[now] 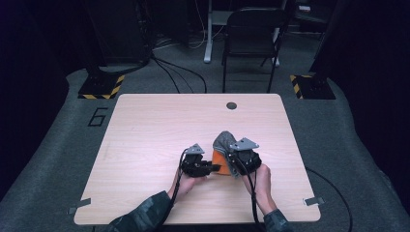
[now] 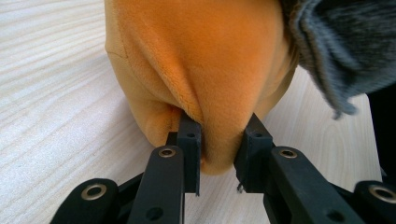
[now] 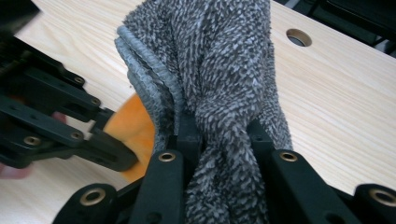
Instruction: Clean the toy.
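An orange cloth (image 2: 196, 60) lies bunched on the wooden table (image 1: 159, 125), and my left gripper (image 2: 219, 156) is shut on a fold at its near edge. A grey shaggy cloth (image 3: 219, 70) rises in a bundle just right of it; my right gripper (image 3: 219, 140) is shut on it and lifts it off the table. In the high view the left gripper (image 1: 215, 167) points right at the orange cloth (image 1: 220, 159), and the right gripper (image 1: 237, 157) sits over the grey cloth (image 1: 223, 141). The two cloths touch each other.
A round cable hole (image 1: 231, 105) sits near the table's far edge. Beyond the table stand a black chair (image 1: 251, 34) and two stand bases with yellow-black tape (image 1: 101, 87). Grey tape tabs mark the table's near corners (image 1: 314, 201).
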Demonstrator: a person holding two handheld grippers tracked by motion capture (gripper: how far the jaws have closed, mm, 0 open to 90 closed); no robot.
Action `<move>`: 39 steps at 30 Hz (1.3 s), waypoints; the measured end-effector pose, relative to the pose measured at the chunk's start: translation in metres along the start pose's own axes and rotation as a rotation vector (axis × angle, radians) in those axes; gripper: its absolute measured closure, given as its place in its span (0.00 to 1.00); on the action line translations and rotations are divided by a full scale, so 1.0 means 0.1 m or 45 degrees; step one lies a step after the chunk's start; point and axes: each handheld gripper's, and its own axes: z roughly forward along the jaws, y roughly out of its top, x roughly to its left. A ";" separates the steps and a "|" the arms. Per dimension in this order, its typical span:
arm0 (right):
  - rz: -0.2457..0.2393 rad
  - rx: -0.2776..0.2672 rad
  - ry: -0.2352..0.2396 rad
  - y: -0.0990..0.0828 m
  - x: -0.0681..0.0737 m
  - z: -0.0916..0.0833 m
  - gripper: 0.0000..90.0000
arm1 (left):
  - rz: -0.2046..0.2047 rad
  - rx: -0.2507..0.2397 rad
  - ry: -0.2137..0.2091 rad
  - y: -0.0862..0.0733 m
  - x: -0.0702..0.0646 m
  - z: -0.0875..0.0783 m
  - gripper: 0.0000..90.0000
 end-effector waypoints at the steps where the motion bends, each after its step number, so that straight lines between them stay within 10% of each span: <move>1: 0.004 0.004 0.001 0.00 -0.02 0.00 0.82 | 0.002 -0.001 0.001 0.00 0.00 0.00 0.82; 22: 0.193 0.205 -0.148 -0.40 -0.60 0.24 0.82 | -0.004 0.005 -0.006 -0.01 0.01 0.00 0.82; 39: 0.242 0.370 -0.096 -0.61 -0.72 0.54 0.82 | -0.004 0.002 -0.002 -0.02 0.00 0.00 0.82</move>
